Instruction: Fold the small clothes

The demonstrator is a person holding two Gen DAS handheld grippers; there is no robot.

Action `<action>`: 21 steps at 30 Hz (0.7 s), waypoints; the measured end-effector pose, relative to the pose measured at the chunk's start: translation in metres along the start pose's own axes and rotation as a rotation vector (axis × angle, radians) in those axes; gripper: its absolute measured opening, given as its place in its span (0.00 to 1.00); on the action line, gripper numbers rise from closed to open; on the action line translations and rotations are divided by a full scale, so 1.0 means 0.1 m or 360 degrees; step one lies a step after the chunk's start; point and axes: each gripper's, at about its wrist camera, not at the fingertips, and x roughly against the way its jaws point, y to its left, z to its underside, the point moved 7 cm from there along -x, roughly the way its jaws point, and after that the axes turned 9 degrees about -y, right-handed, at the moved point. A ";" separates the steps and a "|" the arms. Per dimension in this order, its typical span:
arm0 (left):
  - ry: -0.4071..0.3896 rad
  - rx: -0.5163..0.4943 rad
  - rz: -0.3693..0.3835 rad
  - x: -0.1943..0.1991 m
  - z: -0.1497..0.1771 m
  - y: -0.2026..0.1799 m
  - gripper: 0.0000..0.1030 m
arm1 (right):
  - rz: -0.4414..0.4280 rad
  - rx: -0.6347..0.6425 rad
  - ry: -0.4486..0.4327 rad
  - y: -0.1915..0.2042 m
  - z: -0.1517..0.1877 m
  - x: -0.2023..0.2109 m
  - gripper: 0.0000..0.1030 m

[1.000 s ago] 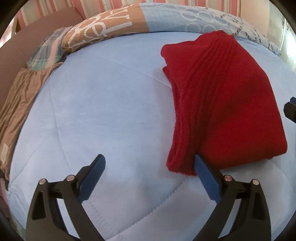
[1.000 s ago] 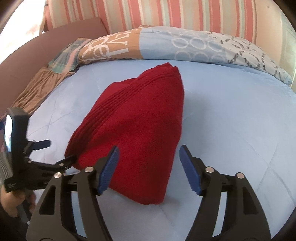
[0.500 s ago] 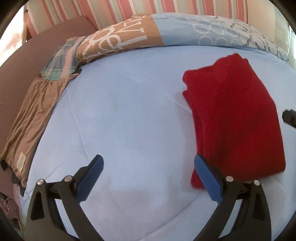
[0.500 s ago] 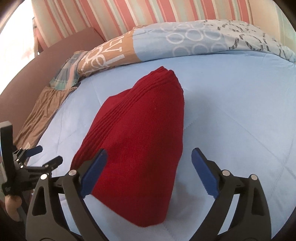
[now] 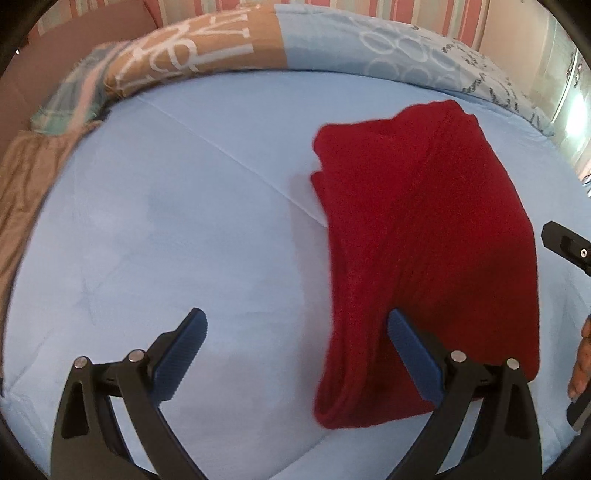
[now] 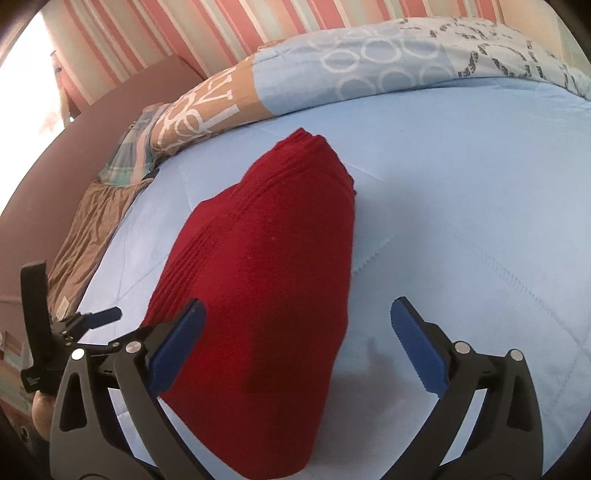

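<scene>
A folded dark red knit garment (image 5: pixel 424 229) lies flat on the light blue quilt (image 5: pixel 184 221). My left gripper (image 5: pixel 295 332) is open and empty, just left of the garment's near corner, its right finger over the garment's edge. In the right wrist view the garment (image 6: pixel 266 280) lies lengthwise ahead. My right gripper (image 6: pixel 295 325) is open and empty above the garment's near end, its left finger over the cloth. The left gripper (image 6: pixel 92 321) shows at the left edge there.
A rolled patterned duvet (image 5: pixel 258 40) lies along the far side of the bed, also in the right wrist view (image 6: pixel 332 66). A brown cloth (image 5: pixel 22 177) hangs at the left edge. A striped wall (image 6: pixel 258 29) stands behind.
Both grippers have shifted slightly over the bed; the right gripper's jaws have opened wider. The red garment has stayed folded in the same place.
</scene>
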 end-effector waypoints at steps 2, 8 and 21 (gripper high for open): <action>0.0034 0.0018 0.0029 -0.06 0.03 -0.02 0.96 | 0.0016 0.0010 0.0005 -0.03 0.01 0.00 0.97; 0.0100 0.0083 0.0153 -0.19 0.04 -0.08 0.96 | -0.0058 -0.0135 0.0177 -0.09 0.15 -0.06 0.97; 0.0202 0.0142 0.0347 -0.39 0.19 -0.40 0.96 | -0.0113 -0.0085 0.0210 0.05 0.39 -0.19 0.97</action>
